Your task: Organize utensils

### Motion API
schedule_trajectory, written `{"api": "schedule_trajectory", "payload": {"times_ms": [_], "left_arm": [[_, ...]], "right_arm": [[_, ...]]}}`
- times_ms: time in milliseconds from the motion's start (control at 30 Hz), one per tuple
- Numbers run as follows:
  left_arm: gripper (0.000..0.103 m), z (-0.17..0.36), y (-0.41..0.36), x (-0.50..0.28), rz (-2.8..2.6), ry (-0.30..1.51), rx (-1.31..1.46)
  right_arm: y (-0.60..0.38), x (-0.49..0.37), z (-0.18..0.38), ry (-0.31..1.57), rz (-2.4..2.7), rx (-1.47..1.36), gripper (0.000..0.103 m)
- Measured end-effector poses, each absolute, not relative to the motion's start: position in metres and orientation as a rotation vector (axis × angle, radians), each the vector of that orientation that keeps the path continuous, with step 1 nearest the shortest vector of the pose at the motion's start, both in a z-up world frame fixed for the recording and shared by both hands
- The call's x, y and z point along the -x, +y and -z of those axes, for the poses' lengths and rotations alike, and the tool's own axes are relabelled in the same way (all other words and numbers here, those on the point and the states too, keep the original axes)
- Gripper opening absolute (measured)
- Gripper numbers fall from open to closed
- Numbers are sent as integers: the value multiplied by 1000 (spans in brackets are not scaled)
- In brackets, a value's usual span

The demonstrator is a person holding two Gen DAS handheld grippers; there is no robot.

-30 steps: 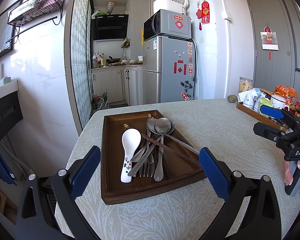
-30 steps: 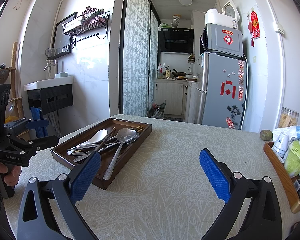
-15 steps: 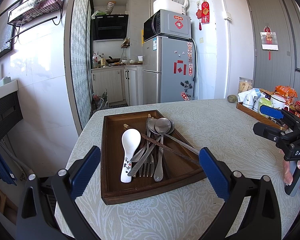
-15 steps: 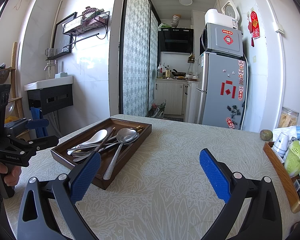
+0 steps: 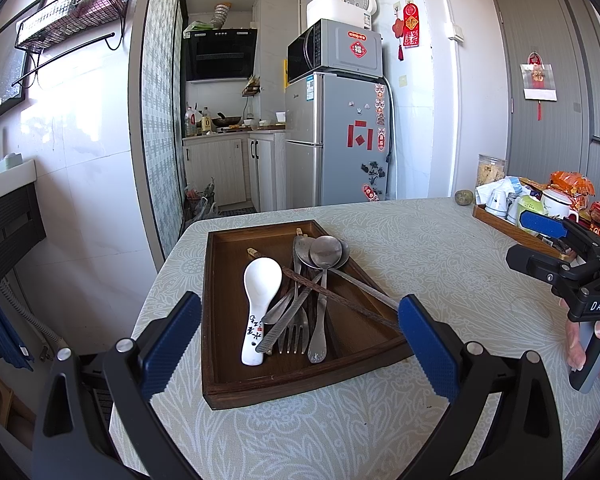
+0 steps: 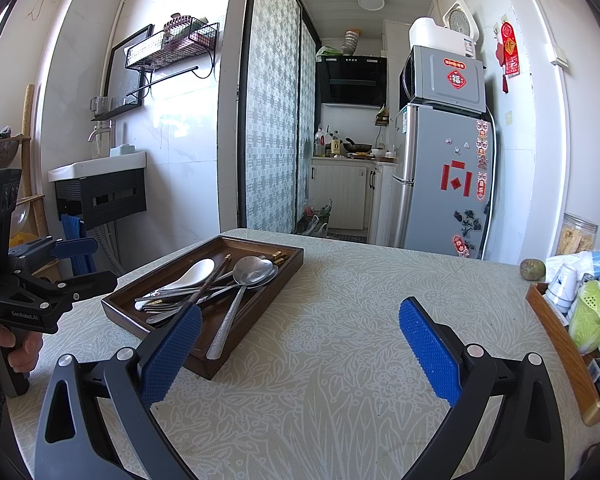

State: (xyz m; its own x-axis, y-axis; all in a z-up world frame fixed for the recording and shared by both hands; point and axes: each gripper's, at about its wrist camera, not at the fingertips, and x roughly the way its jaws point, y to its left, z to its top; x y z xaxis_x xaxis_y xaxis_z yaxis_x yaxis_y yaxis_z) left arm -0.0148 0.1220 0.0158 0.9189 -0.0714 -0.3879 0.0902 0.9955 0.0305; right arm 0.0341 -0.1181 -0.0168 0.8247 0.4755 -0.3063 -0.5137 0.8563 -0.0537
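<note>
Utensils all piled in one tray (image 5: 236,392) on the worktop (image 5: 440,248).
Ceramic spoon (image 5: 260,304) sits left of the fork (image 5: 294,332) and metal spoons (image 5: 325,252); chopsticks (image 5: 332,296) lie across them.

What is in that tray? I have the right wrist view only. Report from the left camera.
Observer: The white ceramic spoon in the wooden tray has dark characters painted on its handle.
Operator: State the left jaws.
Observer: The left gripper is wide open and empty, its fingers framing the tray's near end.
Operator: Now place my right gripper.
Observer: The right gripper hovers over the table right of the tray, with a hand on its grip.
</note>
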Motion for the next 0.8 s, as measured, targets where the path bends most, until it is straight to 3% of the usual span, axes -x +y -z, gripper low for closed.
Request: {"api": "schedule_trajectory", "payload": {"times_ms": [800], "left_arm": [[100,-17,124,14,86,403,-48]], "right_arm": [[-118,-34,17,290,-527,136,100]]}}
